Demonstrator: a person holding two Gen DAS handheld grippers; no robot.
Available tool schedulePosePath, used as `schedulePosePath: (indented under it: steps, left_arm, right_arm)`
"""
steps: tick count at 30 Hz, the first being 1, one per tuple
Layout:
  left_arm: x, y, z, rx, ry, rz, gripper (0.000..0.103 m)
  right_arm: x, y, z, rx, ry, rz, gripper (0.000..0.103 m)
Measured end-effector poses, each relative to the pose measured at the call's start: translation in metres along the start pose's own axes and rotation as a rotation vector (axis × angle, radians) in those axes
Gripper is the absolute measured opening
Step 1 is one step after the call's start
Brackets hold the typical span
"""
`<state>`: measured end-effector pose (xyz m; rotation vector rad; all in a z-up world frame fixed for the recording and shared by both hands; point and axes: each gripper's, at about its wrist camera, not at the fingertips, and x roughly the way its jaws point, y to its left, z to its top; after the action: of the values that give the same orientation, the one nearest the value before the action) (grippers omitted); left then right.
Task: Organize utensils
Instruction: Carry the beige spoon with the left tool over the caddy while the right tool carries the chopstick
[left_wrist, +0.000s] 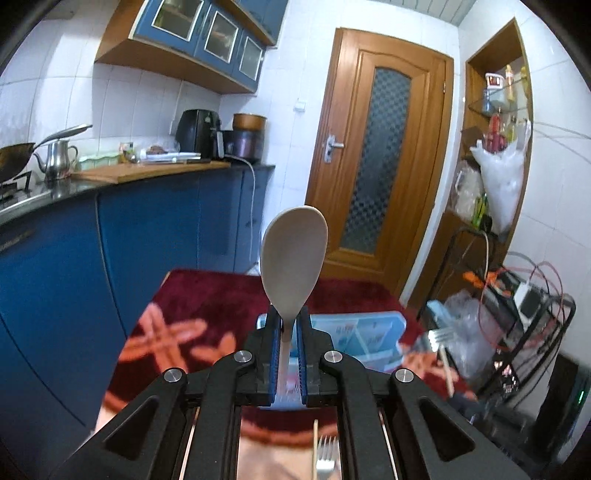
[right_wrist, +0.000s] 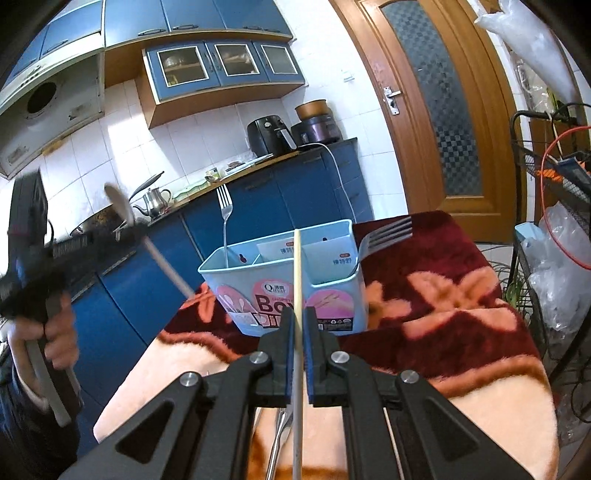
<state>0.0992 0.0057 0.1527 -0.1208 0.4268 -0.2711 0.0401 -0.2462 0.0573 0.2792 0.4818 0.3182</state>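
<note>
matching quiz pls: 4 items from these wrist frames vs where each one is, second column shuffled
Things:
1. wooden spoon
2. chopstick
3. upright fork
4. tilted fork

Places:
A. clamped in the right gripper
B. leaning out of the right end of the blue caddy
C. clamped in the left gripper
D. standing in the caddy's left compartment

Pairs: 1-C, 2-A, 3-D, 4-B

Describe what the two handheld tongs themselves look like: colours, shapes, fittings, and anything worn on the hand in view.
Both the left tongs and the right tongs have matte black angular linkage arms with triangular cut-outs, round silver pivot bolts, and blue ribbed pads lining the black fingers. From the right wrist view, the left tool has a black body with a pale grey handle. The hand looks ungloved; the sleeve is too blurred to tell.
</note>
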Motion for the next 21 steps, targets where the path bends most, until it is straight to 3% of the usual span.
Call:
schedulePosePath:
  steps: [7, 21]
  left_arm:
    - [0.029, -0.006, 0.019, 0.000, -0.035, 0.019, 0.008]
    - [0.104, 0.001, -0.028, -0.014, 0.125, 0.018, 0.008]
  right_arm:
    - [0.001, -0.002, -0.001, -0.001, -0.012, 0.005, 0.006]
    - [0.013, -0.001, 0.040, -0.013, -0.128, -0.005, 0.006]
